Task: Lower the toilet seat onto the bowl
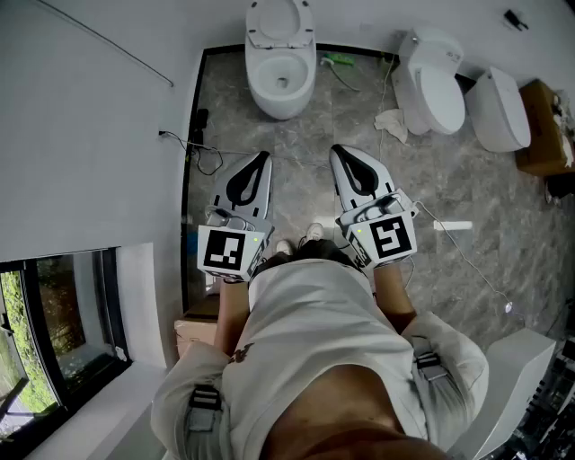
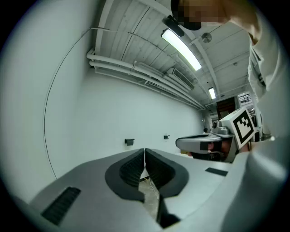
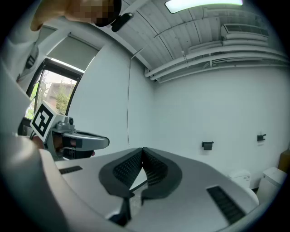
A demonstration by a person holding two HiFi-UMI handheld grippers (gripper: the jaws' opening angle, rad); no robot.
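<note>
Head view: the toilet seat (image 1: 280, 22) stands raised against the far wall, behind its bowl (image 1: 282, 83) and well ahead of the person. I judge the step in hand to be the approach, with lowering not yet begun. The left gripper (image 1: 262, 158) and right gripper (image 1: 337, 151) are held side by side in front of the body, pointing toward the toilet. Left gripper view: jaws closed tip to tip, nothing between them. Right gripper view: the same, jaws together and empty. The next move likely calls for stepping forward, bringing one gripper to the top edge of the seat, tipping it off the wall and easing it down so it does not slam. The seat appears to sit close to the wall, so coming in at its top or side edge looks easier. The grey floor (image 1: 301, 148) straight ahead is bare. The side wall (image 1: 90, 117) runs close on the left, with a dark cable (image 1: 205, 154) at its foot. Two loose toilets (image 1: 433, 83) and a crumpled cloth (image 1: 391, 122) crowd the right.
</note>
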